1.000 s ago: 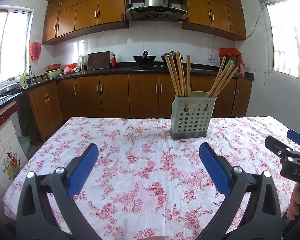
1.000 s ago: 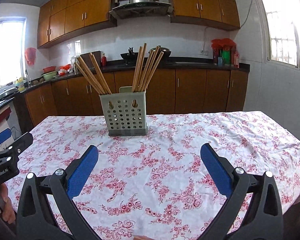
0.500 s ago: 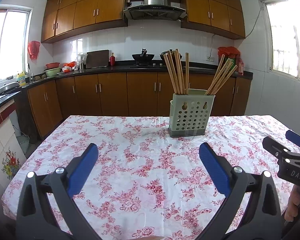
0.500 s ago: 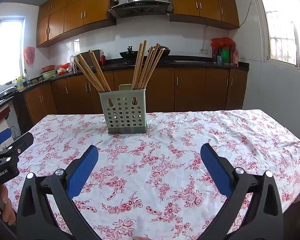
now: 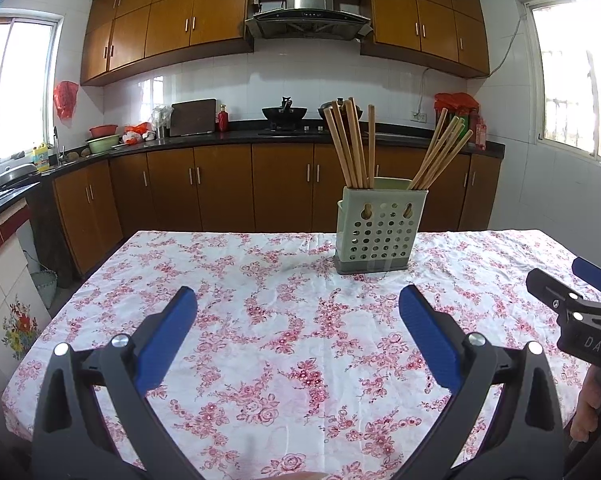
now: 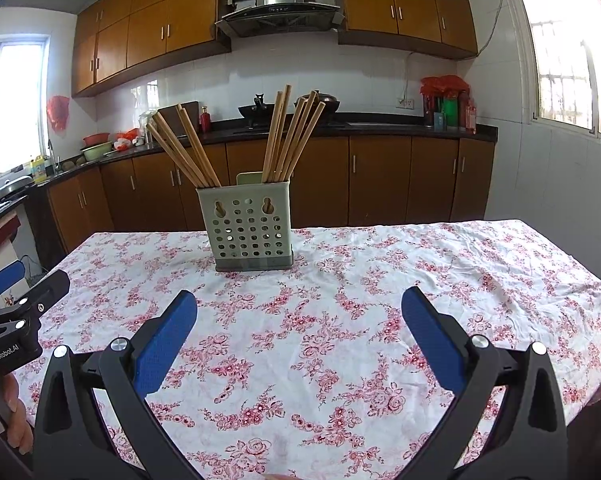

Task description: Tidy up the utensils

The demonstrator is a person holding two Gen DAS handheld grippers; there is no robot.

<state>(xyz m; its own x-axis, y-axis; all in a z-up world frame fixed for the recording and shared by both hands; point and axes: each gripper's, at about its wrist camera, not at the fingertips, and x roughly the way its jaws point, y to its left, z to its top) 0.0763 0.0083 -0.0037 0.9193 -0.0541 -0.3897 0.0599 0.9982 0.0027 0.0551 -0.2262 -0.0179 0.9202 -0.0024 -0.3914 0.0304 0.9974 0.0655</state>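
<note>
A pale green perforated utensil holder [image 5: 380,230] [image 6: 249,226] stands upright on the floral tablecloth, near the table's far edge. Two bunches of wooden chopsticks [image 5: 350,144] [image 6: 290,134] lean out of it, one to each side. My left gripper [image 5: 298,312] is open with nothing between its blue pads, well short of the holder. My right gripper [image 6: 298,312] is open and empty too, also well short of the holder. Each gripper shows at the edge of the other's view, with a hand beneath it.
The table [image 5: 260,280] carries a white cloth with pink flowers. Wooden kitchen cabinets [image 5: 228,188] and a black counter run behind it, with a range hood [image 5: 306,20] above. Windows sit at the far left and right.
Both grippers have drawn back from the holder, which now sits farther away and higher in both views. Both stay open and empty.
</note>
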